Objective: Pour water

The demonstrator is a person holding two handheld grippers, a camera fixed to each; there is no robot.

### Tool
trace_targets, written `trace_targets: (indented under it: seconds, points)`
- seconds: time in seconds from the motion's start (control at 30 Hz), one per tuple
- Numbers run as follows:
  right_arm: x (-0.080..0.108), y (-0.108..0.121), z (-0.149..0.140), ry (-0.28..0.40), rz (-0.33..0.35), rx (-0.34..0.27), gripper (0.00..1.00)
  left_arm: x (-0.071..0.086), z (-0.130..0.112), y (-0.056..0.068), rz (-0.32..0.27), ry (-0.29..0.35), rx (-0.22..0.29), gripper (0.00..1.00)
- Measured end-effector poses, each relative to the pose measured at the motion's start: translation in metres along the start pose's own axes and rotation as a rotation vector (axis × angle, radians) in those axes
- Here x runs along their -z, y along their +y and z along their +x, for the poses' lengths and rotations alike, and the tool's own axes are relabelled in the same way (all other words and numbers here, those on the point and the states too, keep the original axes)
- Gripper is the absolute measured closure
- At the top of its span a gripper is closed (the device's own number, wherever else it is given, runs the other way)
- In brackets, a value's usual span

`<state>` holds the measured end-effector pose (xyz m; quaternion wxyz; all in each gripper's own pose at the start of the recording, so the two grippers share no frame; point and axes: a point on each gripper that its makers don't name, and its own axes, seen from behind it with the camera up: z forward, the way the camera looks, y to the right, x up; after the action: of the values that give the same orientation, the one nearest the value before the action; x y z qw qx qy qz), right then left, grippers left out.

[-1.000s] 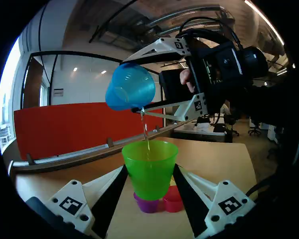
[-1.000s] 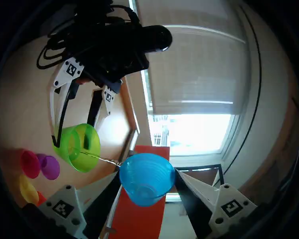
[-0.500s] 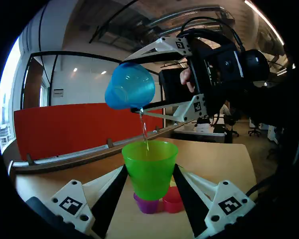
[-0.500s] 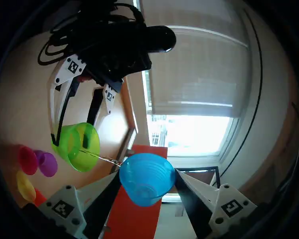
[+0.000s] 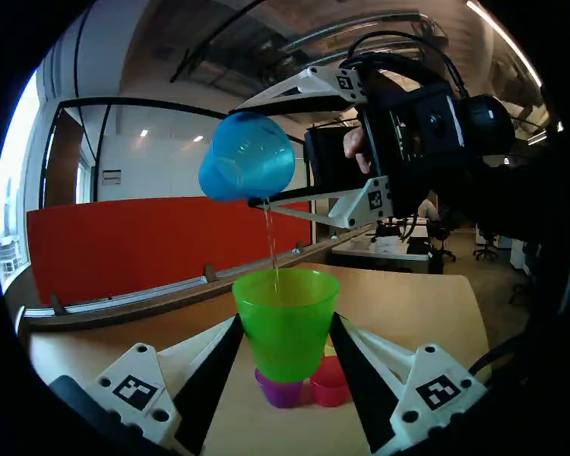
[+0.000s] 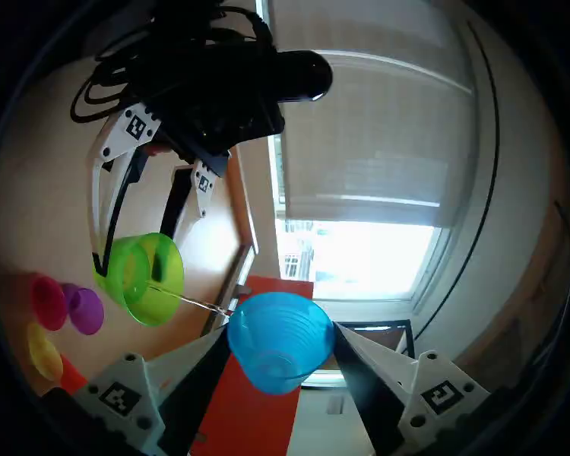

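At lower centre, left gripper (image 5: 286, 342) clamps green cup (image 5: 286, 323) upright as receiver; upper centre, right gripper (image 5: 258, 156) squeezes tilted blue cup (image 5: 247, 157), so water stream (image 5: 270, 239) falls inside.

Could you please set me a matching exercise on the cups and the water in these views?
Things:
1. blue cup
2. green cup
3. purple cup
4. water stream

States:
A. stands on the table
B. tilted, gripped by the right gripper
C. falls in a thin thread from one cup into another
D. upright, gripped by the left gripper

Pairs: 1-B, 2-D, 3-A, 4-C
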<state>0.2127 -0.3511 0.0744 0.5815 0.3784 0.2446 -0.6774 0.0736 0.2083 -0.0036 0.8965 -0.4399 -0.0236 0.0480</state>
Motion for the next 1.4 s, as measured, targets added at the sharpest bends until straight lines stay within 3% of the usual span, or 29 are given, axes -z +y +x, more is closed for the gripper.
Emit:
trace_targets:
  seconds: [0.6,1.4]
  points:
    - [0.005,-0.003,0.013,-0.005,0.000,0.045,0.07,-0.002,0.005,0.000,0.005,0.007,-0.005,0.19]
    - [0.007,-0.004,0.024,-0.001,-0.003,0.062,0.07,-0.001,0.007,-0.004,0.013,0.016,0.000,0.19]
